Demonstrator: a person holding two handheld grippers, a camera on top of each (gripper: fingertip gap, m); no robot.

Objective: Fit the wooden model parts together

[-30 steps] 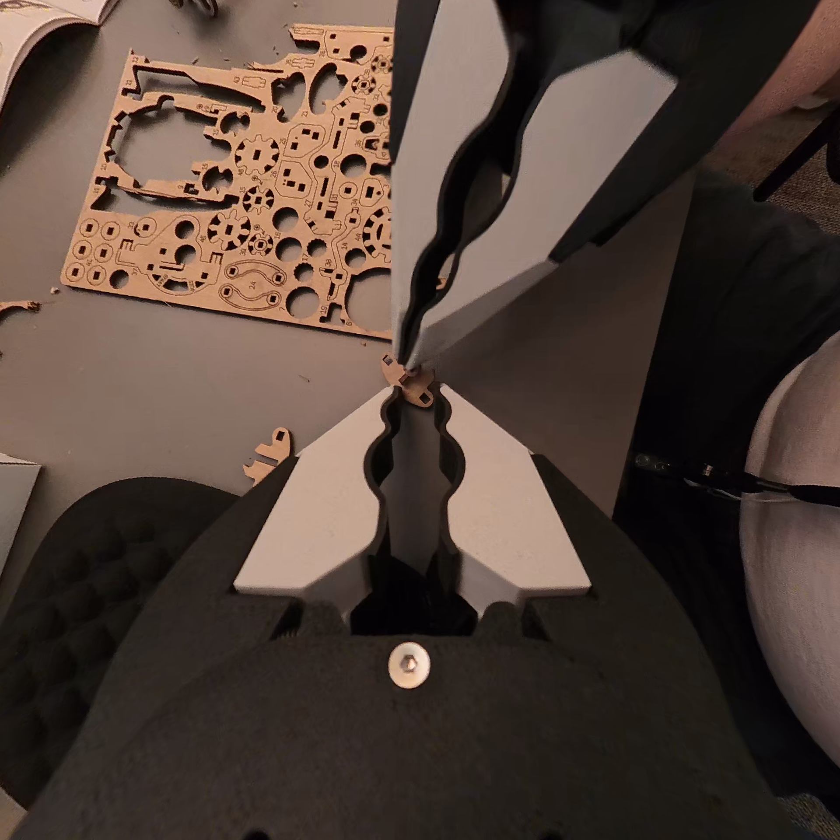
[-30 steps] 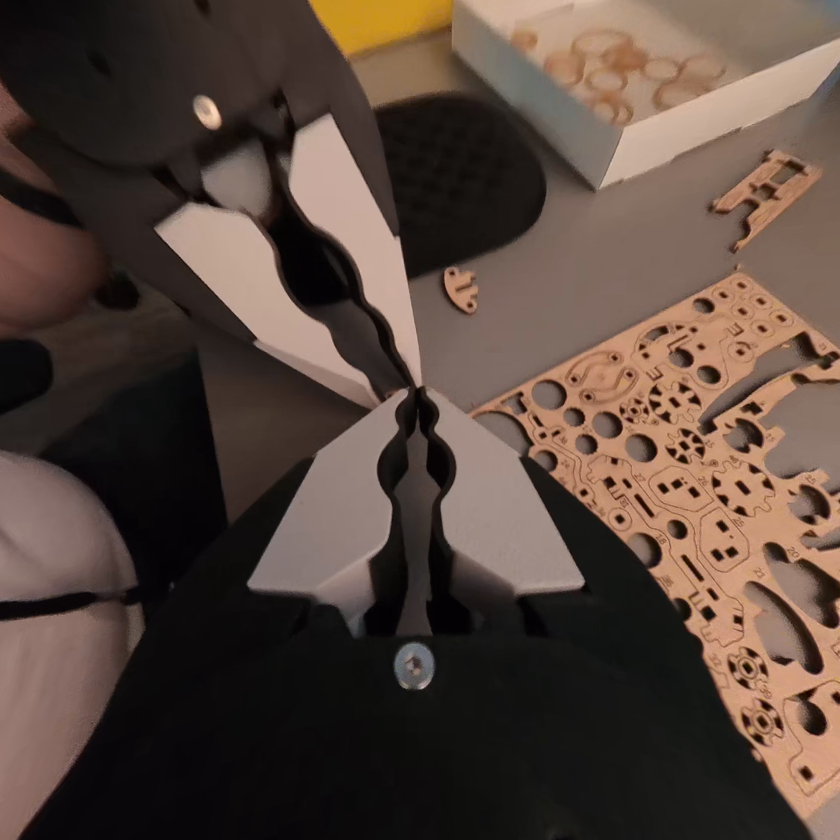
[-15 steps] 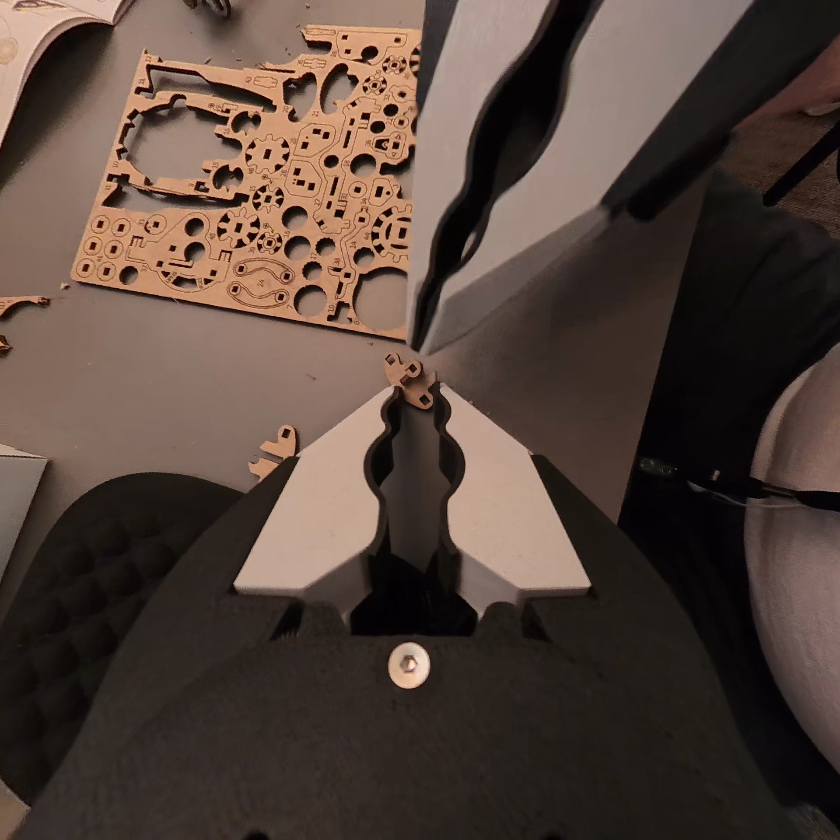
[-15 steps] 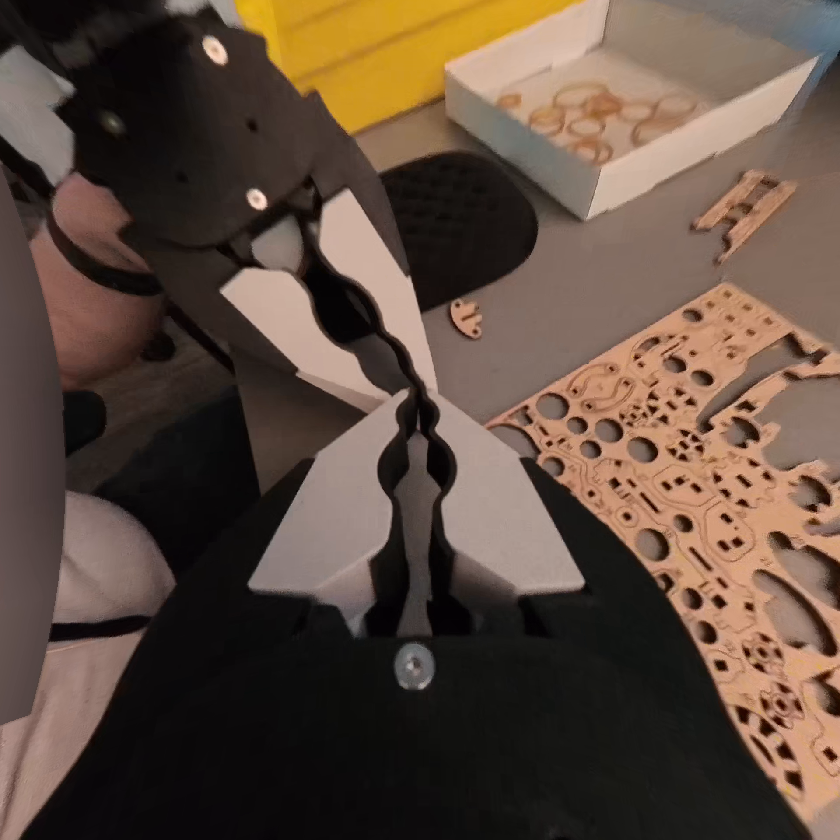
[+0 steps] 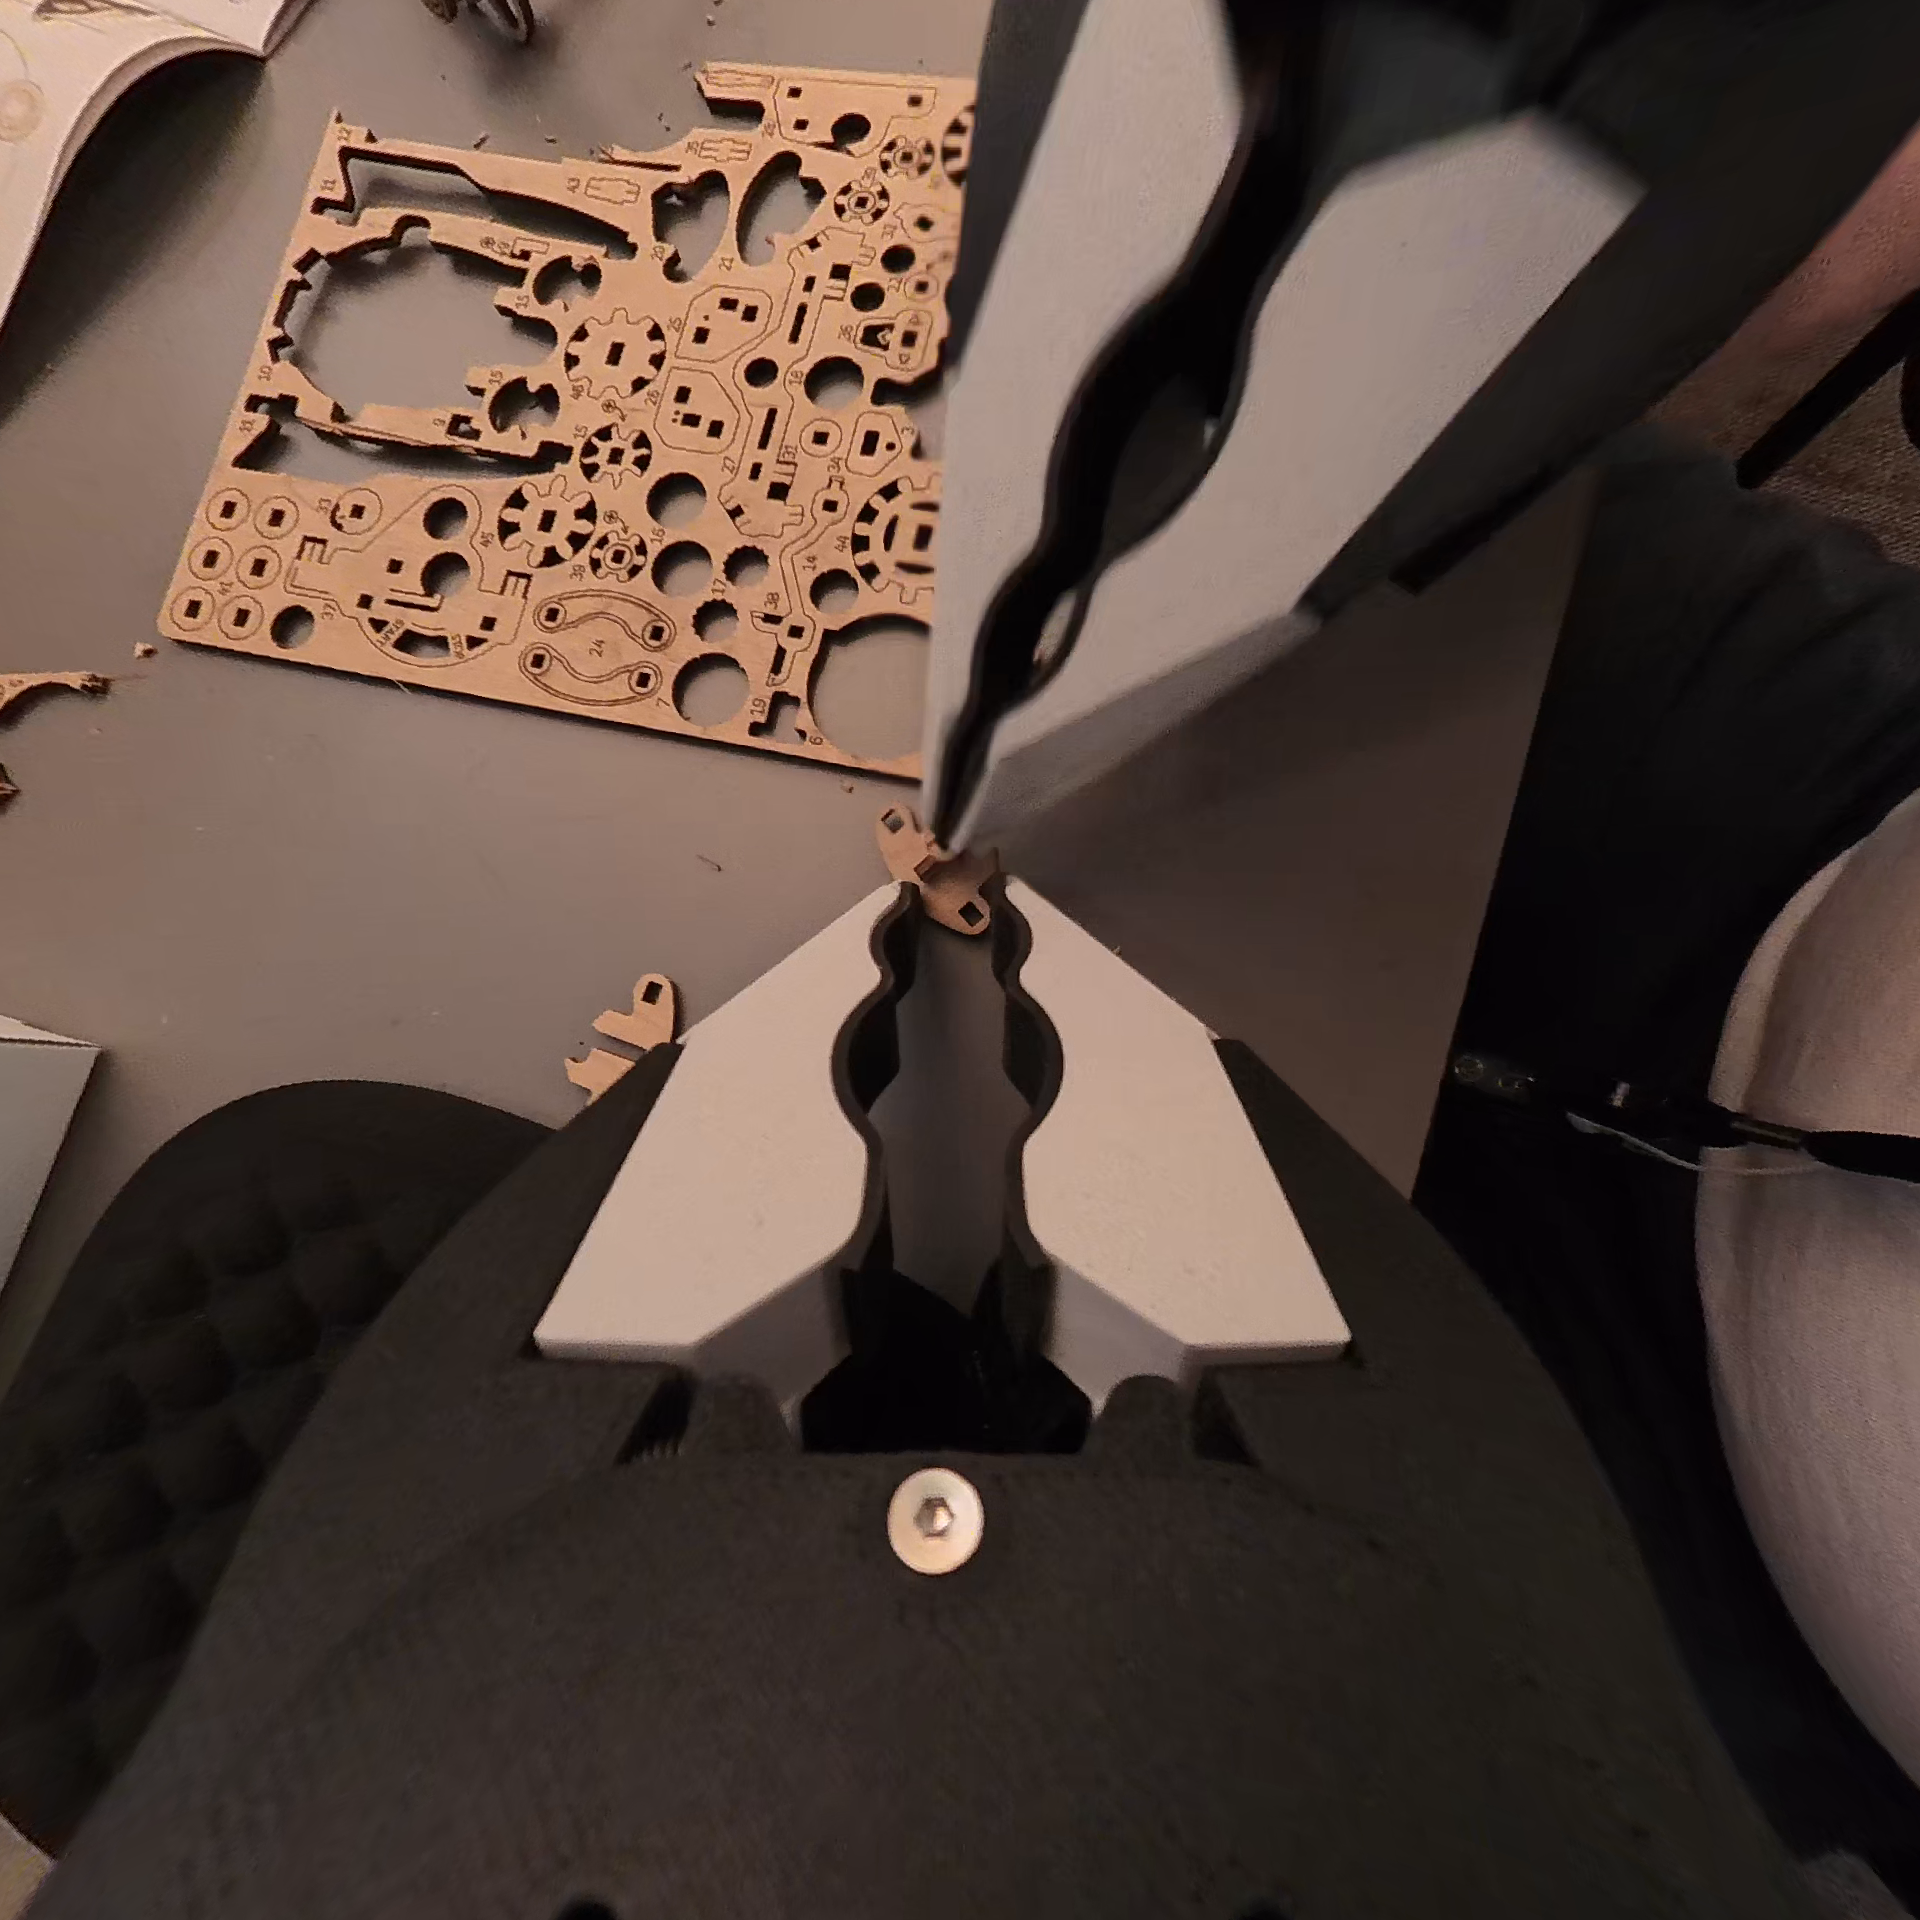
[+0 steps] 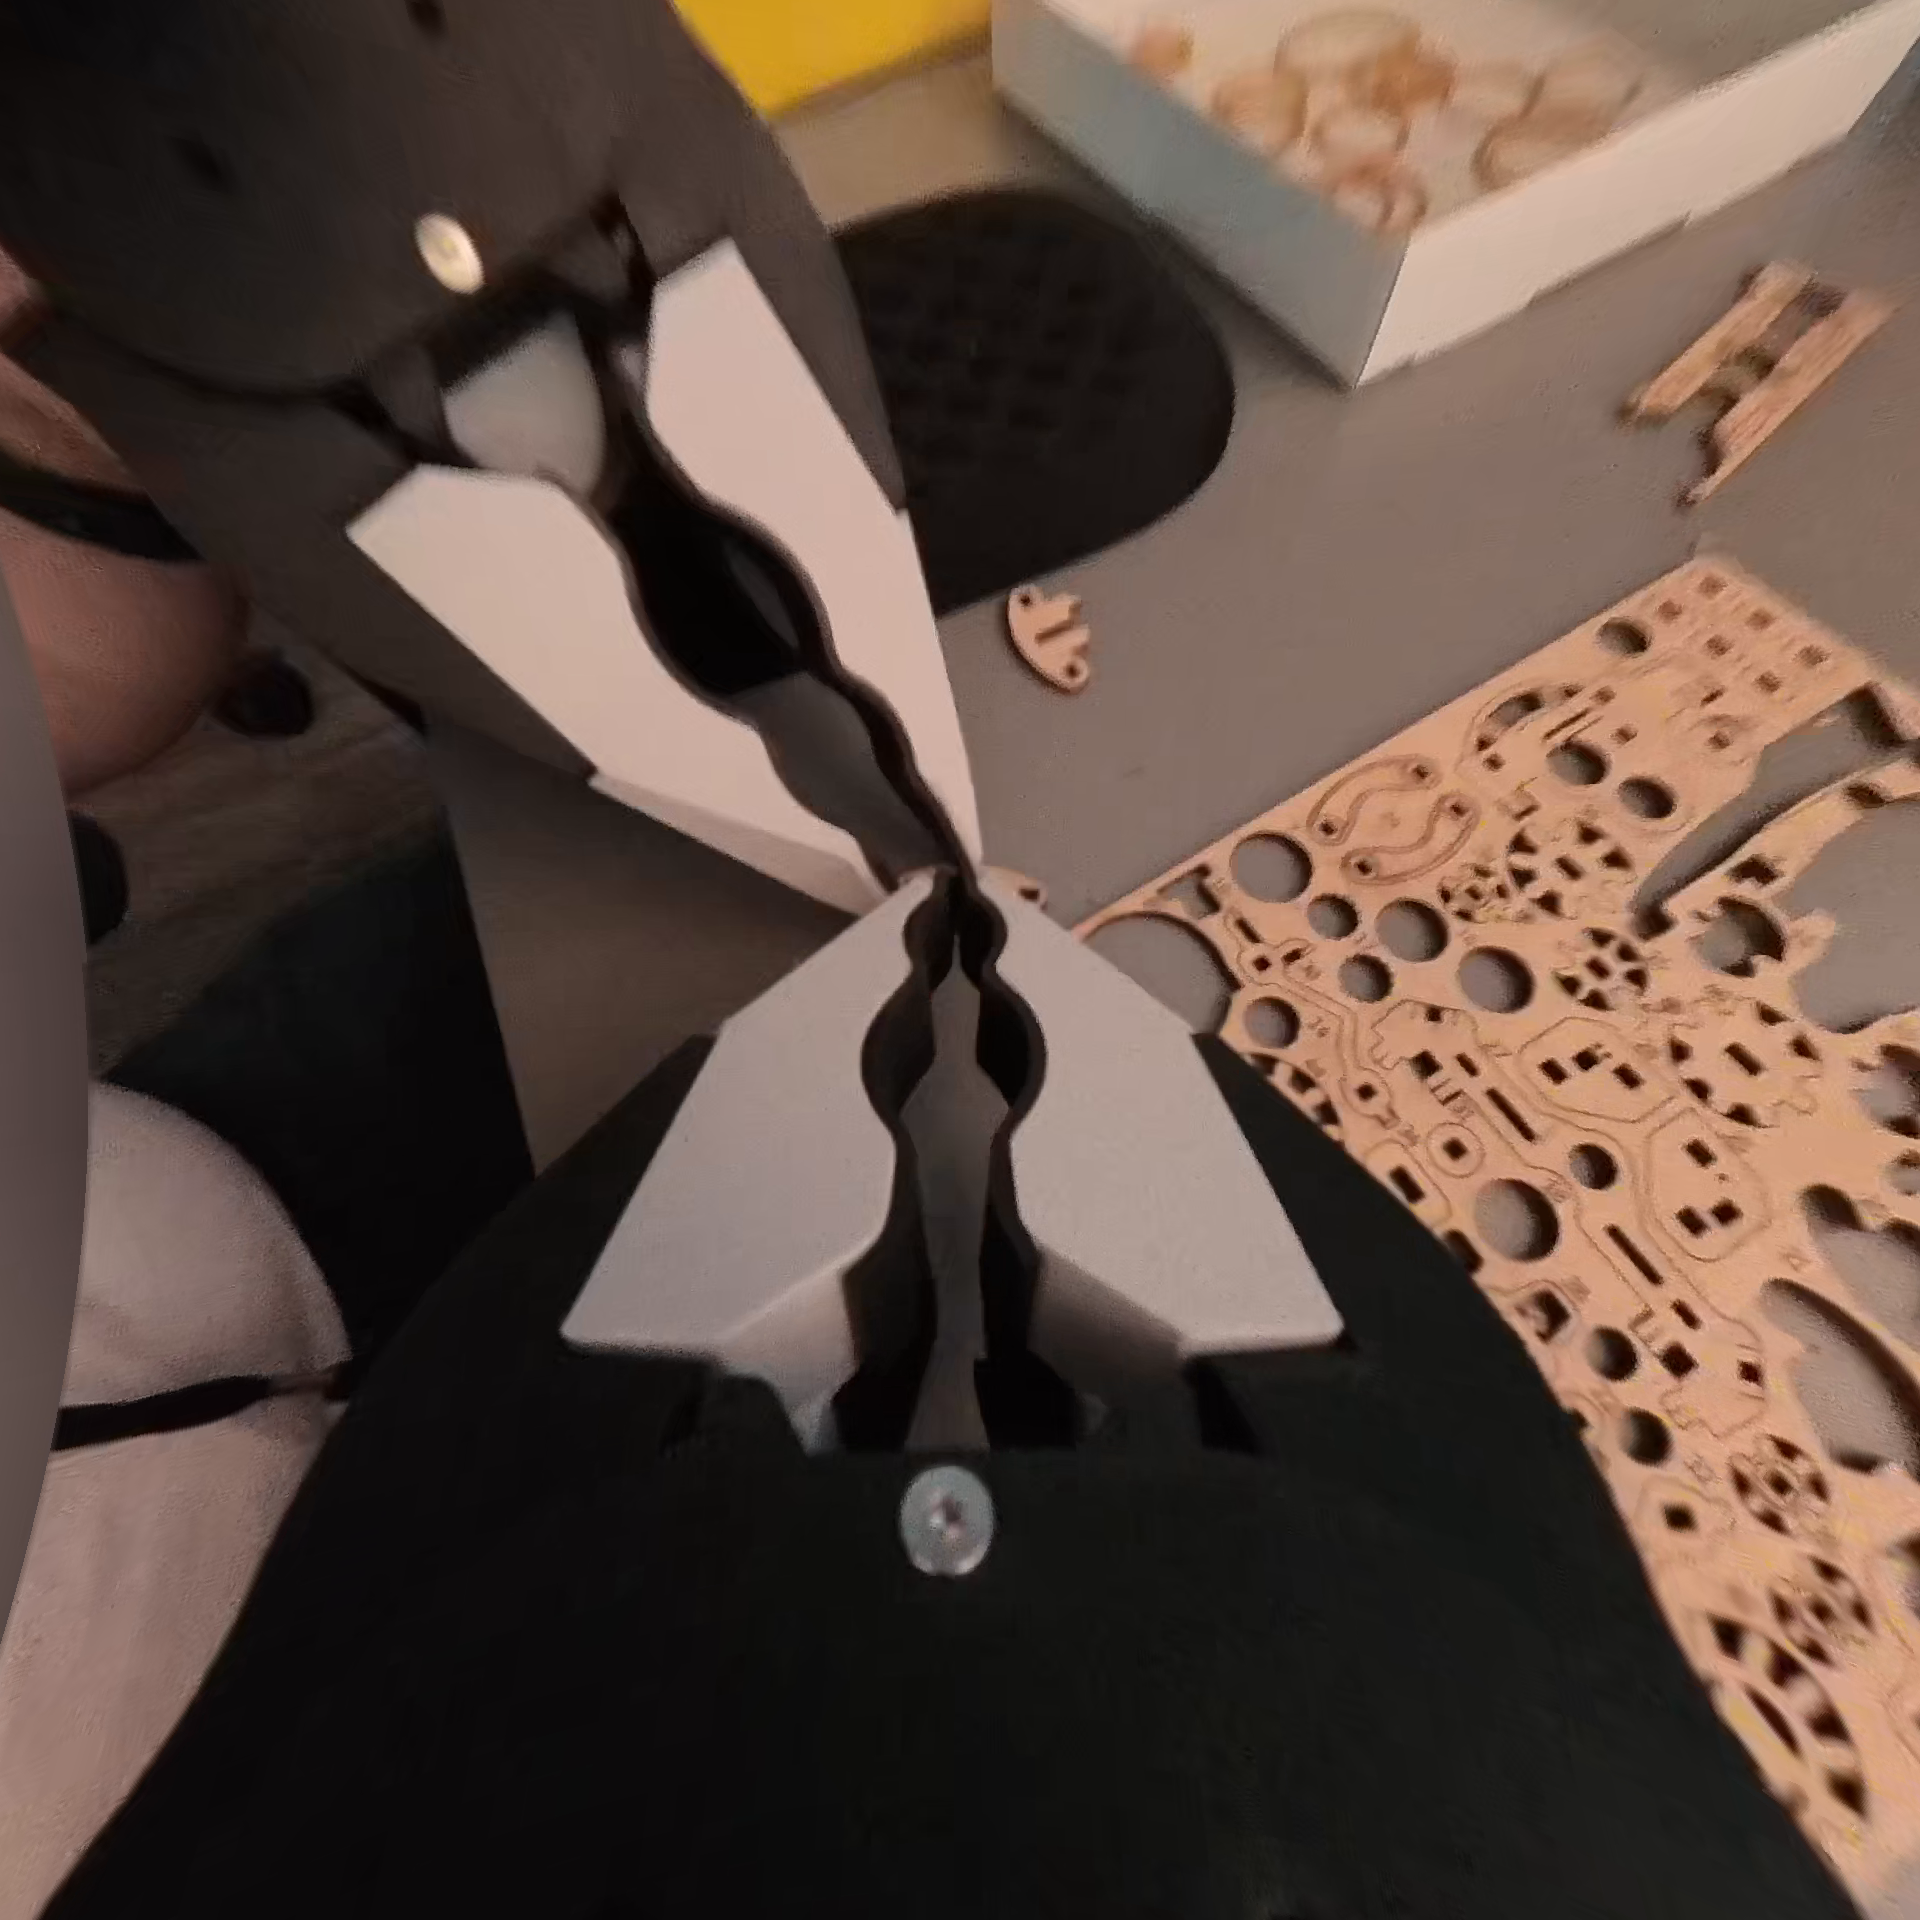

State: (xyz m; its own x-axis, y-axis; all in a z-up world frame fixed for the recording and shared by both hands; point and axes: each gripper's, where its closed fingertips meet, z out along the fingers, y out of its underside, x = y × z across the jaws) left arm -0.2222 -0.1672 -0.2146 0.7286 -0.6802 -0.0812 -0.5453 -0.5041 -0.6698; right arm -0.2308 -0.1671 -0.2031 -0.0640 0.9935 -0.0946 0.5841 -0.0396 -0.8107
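Fingers of left gripper (image 5: 954, 894) clamped on small wooden part (image 5: 956, 896) at tips. Right gripper (image 5: 945, 831) fingers together, tips touching same part from above; whether gripping it, cannot tell. Left of fingers: loose wooden piece (image 5: 623, 1034), punched plywood sheet (image 5: 582, 416) on grey table (image 5: 416, 883).

A flat grey table (image 5: 416, 894) carries a thin laser-cut plywood sheet (image 5: 582, 436) full of punched-out holes, with a small loose wooden cut-out (image 5: 623, 1029) just beside a black dimpled oval pad (image 5: 208, 1278). Farther off lie a shallow white cardboard box (image 6: 1403, 239), a slotted wooden piece (image 6: 1756, 364) near it and an open white booklet (image 5: 94, 94)
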